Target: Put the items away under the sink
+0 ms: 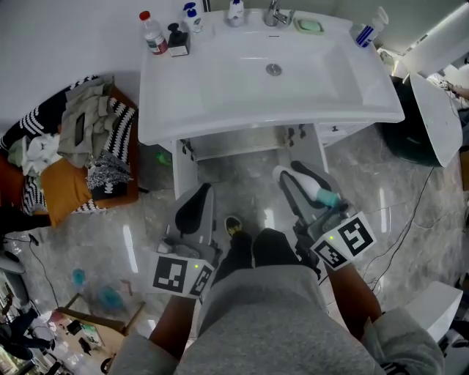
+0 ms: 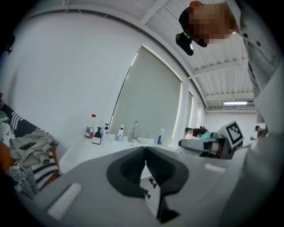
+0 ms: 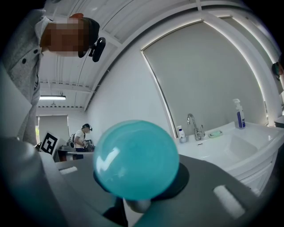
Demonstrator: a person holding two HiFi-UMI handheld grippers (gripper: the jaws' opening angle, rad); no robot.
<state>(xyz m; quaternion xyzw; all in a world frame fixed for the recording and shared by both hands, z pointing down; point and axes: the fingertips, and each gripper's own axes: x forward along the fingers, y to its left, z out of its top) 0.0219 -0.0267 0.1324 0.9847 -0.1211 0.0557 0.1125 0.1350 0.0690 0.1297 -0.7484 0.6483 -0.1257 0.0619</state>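
My right gripper [image 1: 304, 187] is shut on a white bottle [image 1: 294, 178] with a teal end [image 1: 327, 198], held level in front of the open cabinet [image 1: 242, 143] under the white sink [image 1: 220, 95]. In the right gripper view the teal end [image 3: 135, 159] fills the space between the jaws of that gripper [image 3: 140, 190]. My left gripper [image 1: 198, 196] is shut with nothing in it, low and left of the person's legs; its dark pads [image 2: 133, 170] meet in the left gripper view. On the sink top stand a red-capped bottle [image 1: 152, 33], a black pump bottle [image 1: 177, 40] and a spray bottle [image 1: 368, 31].
A faucet [image 1: 276, 13] and a green soap dish [image 1: 308, 25] sit at the basin's back. A heap of clothes [image 1: 73, 146] lies left of the cabinet. A white toilet lid [image 1: 436, 117] and a black bin are to the right. Cables run over the grey floor [image 1: 410, 220].
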